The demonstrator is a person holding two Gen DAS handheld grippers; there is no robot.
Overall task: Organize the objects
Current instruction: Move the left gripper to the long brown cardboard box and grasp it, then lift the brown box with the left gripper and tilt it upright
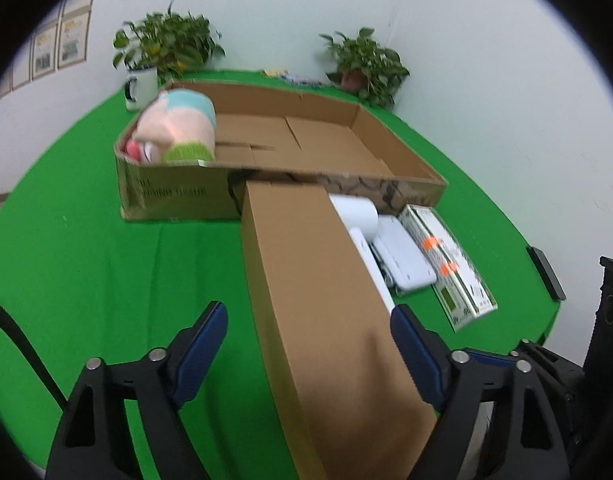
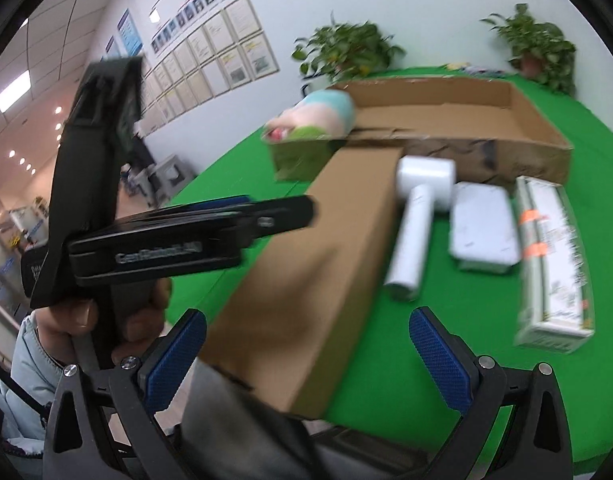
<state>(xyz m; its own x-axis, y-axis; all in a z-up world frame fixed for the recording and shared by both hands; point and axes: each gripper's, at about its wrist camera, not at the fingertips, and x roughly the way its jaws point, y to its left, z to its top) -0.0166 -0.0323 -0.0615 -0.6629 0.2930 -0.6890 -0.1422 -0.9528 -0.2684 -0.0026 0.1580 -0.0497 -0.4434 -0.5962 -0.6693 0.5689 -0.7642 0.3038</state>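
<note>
The left gripper point(image 1: 308, 332) straddles the long brown carton point(image 1: 326, 300), jaws wide, not yet pressing it; "CenRobot.AI" shows blurrily on its body. The right gripper point(image 2: 308, 348) gapes empty beside that carton. Behind the carton on the green cloth point(image 1: 106, 260) sits the open cardboard tray point(image 1: 178, 196), its print unreadable.

Plush toy point(image 1: 174, 126) in carton point(image 1: 402, 152)

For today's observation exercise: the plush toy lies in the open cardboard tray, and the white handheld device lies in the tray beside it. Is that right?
Not quite. The plush toy is in the cardboard tray, but the white handheld device lies outside it on the green cloth, beside the long brown box. The right wrist view shows this.
</note>
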